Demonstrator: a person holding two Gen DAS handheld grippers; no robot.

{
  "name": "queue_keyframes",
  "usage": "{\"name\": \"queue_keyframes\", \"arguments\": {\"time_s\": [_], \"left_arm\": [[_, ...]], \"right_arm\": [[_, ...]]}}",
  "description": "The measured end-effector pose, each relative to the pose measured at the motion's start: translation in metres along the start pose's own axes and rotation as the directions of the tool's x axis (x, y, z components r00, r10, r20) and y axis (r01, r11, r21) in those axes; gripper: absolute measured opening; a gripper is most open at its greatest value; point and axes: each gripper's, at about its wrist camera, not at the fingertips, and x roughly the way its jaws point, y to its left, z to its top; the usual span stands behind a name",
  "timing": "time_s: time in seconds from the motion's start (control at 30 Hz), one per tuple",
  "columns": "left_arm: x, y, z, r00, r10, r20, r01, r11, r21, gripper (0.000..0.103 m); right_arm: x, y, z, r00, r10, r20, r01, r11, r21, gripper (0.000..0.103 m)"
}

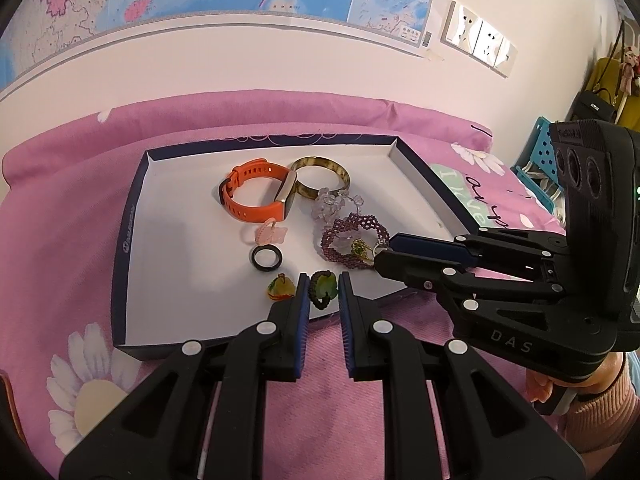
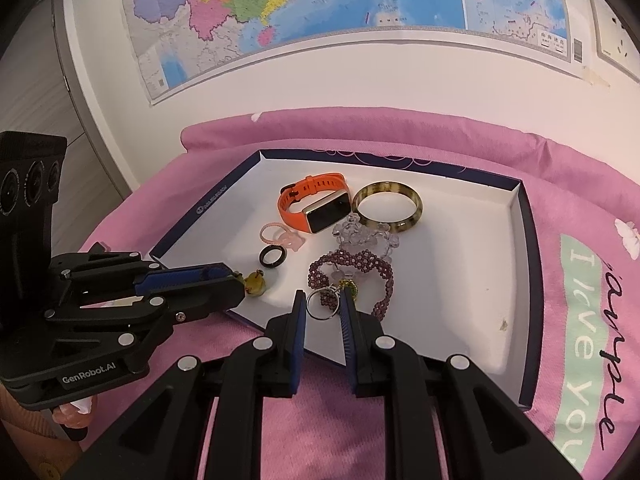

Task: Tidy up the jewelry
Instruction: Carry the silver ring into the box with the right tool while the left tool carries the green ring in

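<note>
A white tray with a navy rim (image 1: 132, 208) lies on a pink bedspread and holds the jewelry. My left gripper (image 1: 323, 280) is at the tray's near edge, shut on a green pendant (image 1: 325, 287) with a dark cord. A yellow-orange pendant (image 1: 281, 290) lies just left of it. My right gripper (image 2: 323, 300) is shut on a silver ring (image 2: 320, 307) with a green stone, beside a purple beaded bracelet (image 2: 360, 268). Further in lie a black ring (image 1: 267, 259), a pink ring (image 1: 272, 234), an orange watch (image 1: 256, 196), a brown bangle (image 1: 320, 176) and a clear bead bracelet (image 1: 336, 204).
The pink bedspread (image 2: 460, 140) with flower prints surrounds the tray and rises in a fold behind it. A wall map (image 2: 320, 8) hangs above. A blue plastic crate (image 1: 540, 152) and bags stand at the far right. A hand (image 1: 580, 384) holds the right gripper.
</note>
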Motion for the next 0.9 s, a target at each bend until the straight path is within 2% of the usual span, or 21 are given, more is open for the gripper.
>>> {"name": "queue_keyframes", "arguments": {"time_s": [0.9], "left_arm": [[0.009, 0.001, 0.001, 1.0, 0.008, -0.017, -0.008, 1.0, -0.007, 0.015]], "right_arm": [[0.013, -0.002, 0.002, 0.999, -0.018, -0.027, 0.019, 1.0, 0.012, 0.015]]}}
